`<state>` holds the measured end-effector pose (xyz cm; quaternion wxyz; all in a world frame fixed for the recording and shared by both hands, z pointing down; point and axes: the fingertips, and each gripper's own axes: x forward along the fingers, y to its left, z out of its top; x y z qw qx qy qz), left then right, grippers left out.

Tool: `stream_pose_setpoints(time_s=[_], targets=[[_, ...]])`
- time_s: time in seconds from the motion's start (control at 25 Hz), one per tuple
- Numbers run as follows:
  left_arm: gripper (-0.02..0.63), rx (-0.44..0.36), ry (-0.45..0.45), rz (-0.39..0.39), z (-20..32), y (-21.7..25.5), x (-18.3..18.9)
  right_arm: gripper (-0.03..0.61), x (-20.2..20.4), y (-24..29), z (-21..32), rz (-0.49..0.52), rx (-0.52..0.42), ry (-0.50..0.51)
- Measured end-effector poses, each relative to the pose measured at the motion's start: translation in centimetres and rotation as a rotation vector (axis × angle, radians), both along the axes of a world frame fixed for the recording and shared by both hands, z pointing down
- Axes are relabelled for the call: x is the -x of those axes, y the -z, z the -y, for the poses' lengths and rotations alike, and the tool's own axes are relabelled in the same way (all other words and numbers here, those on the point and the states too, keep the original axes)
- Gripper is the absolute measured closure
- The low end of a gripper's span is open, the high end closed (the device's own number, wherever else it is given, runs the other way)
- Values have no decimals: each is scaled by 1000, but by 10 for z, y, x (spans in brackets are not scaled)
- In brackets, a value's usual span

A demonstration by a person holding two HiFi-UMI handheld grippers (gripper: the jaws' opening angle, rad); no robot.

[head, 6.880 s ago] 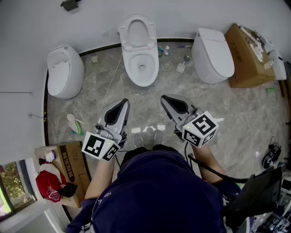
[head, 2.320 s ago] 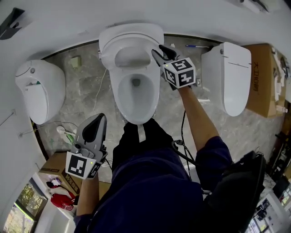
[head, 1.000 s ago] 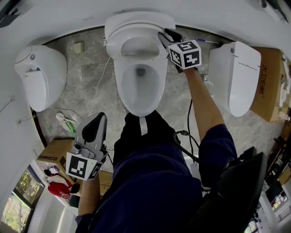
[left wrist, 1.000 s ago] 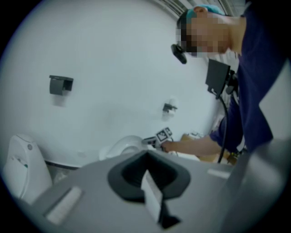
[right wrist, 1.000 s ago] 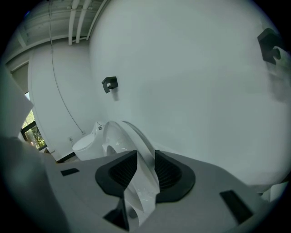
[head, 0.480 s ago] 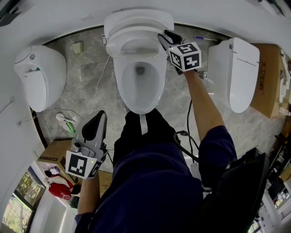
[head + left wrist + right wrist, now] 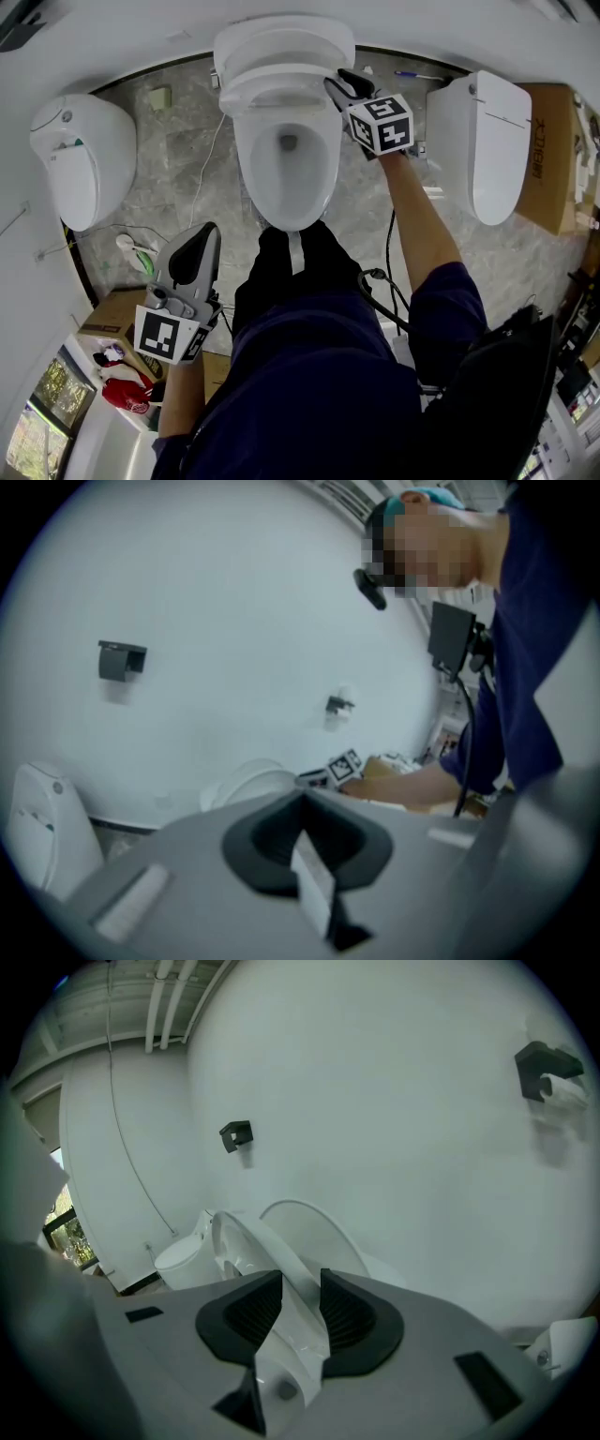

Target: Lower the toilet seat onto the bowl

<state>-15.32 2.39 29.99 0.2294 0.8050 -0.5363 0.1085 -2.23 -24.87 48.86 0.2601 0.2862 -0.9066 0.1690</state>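
A white toilet stands at the top middle of the head view, its bowl [image 7: 286, 164] open. Its seat [image 7: 278, 92] is tilted partway forward, away from the raised lid [image 7: 281, 39]. My right gripper [image 7: 337, 86] is shut on the seat's right rim. In the right gripper view the seat rim [image 7: 246, 1241] runs between the black pads of my right gripper [image 7: 292, 1309], with the lid [image 7: 319, 1227] behind it. My left gripper [image 7: 202, 234] hangs low at the left beside the person's leg, shut and holding nothing. In the left gripper view, my left gripper [image 7: 305, 850] points toward the wall.
A second toilet [image 7: 80, 159] stands at the left and a third one [image 7: 483, 145] at the right, both with lids down. Cardboard boxes sit at the far right [image 7: 553, 122] and lower left [image 7: 111, 314]. A black cable [image 7: 387, 272] trails over the marble floor.
The person walked up to the toilet and my right gripper took hold of the seat rim. Over the last second it has drawn the seat slightly forward and down. The left gripper has stayed low.
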Motion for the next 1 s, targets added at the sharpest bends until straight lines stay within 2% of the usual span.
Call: stream_pose_setpoints(time_s=[1.0], targets=[[612,-24,-60,-15,-28,6,-7,454,-20,0,-73,-26,27,-17]])
